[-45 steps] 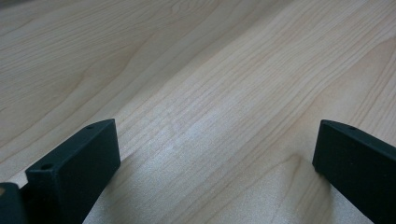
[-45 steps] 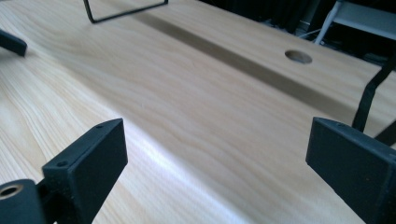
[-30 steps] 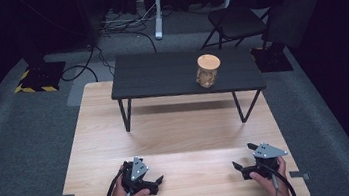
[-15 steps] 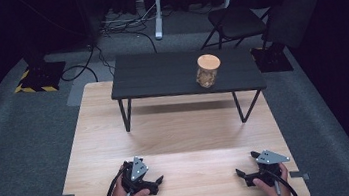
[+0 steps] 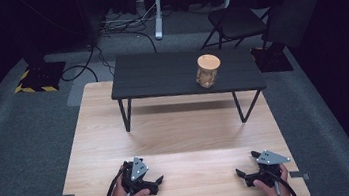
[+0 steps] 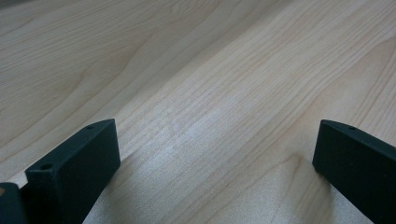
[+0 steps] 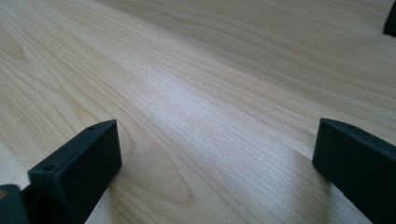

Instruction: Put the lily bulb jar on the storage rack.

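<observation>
My left hand-held gripper and right hand-held gripper rest low on the pale wood tabletop, near its front edge, jaws wide apart (nothing between them). A lidded jar stands on the small black table beyond; grey carpet surrounds.

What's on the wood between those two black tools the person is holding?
Nothing: in the high view the board is bare between the left tool and the right tool.
</observation>
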The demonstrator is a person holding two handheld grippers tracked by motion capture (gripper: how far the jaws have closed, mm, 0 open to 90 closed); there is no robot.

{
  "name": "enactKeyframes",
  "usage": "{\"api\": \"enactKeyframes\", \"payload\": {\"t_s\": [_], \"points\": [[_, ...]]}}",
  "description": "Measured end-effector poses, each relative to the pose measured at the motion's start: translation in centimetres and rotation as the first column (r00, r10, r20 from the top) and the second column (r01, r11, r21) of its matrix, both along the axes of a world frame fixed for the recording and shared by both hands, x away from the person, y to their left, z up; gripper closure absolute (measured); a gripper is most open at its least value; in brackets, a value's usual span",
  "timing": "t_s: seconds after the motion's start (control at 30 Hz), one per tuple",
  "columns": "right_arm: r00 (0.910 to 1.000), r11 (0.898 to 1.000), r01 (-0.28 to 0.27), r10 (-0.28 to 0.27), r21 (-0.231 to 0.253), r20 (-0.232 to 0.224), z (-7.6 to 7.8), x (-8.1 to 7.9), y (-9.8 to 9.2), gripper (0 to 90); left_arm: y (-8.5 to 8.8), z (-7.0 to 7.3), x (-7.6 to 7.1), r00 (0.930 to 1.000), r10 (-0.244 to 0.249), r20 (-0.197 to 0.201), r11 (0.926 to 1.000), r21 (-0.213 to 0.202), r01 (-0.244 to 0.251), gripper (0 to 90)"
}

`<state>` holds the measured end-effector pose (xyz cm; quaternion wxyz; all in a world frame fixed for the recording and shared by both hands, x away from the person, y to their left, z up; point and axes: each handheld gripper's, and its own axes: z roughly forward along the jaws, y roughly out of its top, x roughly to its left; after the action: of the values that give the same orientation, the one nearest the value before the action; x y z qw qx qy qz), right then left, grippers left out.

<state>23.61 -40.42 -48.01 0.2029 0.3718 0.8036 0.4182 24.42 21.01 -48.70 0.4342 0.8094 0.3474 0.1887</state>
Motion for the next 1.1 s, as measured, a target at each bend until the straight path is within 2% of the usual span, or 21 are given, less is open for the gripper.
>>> {"api": "enactKeyframes", "payload": {"t_s": [1.1], "points": [[1.0,1.0,0.007,-0.007,0.0,-0.003,0.02,-0.02,0.16,0.0,-0.05,0.0,-0.04,1.0,0.003,0.0,1.0,0.0,-0.003,0.6]]}}
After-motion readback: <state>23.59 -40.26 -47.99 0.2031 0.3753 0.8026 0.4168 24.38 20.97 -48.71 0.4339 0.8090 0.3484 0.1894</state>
